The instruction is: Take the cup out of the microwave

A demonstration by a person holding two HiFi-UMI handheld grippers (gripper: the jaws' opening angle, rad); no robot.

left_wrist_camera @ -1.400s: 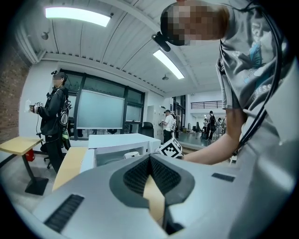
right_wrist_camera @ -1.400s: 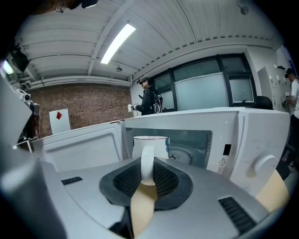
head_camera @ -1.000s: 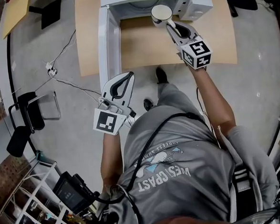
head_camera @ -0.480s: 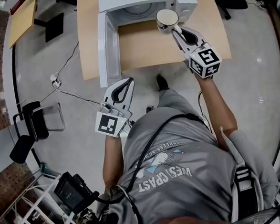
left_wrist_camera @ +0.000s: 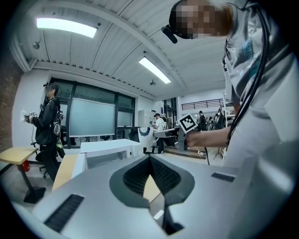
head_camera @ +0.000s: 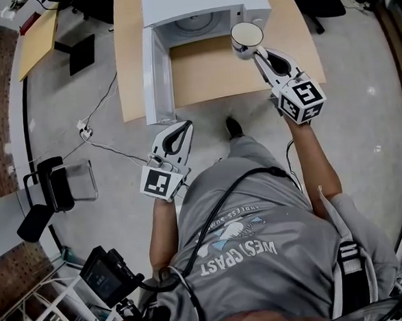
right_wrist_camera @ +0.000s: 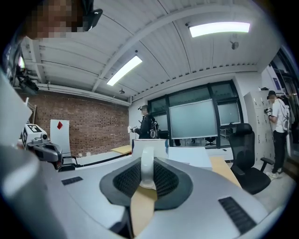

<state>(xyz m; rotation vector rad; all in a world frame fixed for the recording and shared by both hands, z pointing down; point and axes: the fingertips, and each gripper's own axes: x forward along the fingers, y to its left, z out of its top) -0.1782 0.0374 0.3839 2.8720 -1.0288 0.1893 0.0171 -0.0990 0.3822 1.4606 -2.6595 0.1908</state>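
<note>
Nearest you, your left gripper (head_camera: pixel 183 125) sits off the table (head_camera: pixel 208 70) edge, just by the open door's (head_camera: pixel 155 77) free end, with its jaws closed tip to tip on nothing. Farther out, your right gripper (head_camera: pixel 256 50) is clamped partway closed on the handle (right_wrist_camera: pixel 146 168) of the cup (head_camera: pixel 246 35). The cup lies straight beyond those fingertips, mouth up and long axis upright, with the handle pointing back along the jaws. It is outside the microwave (head_camera: pixel 197 2), before its right front corner, and seems to hang above the table, though the overhead view leaves that unsure. Your right hand is much the nearer. There is one cup, one microwave, one table and two grippers.
</note>
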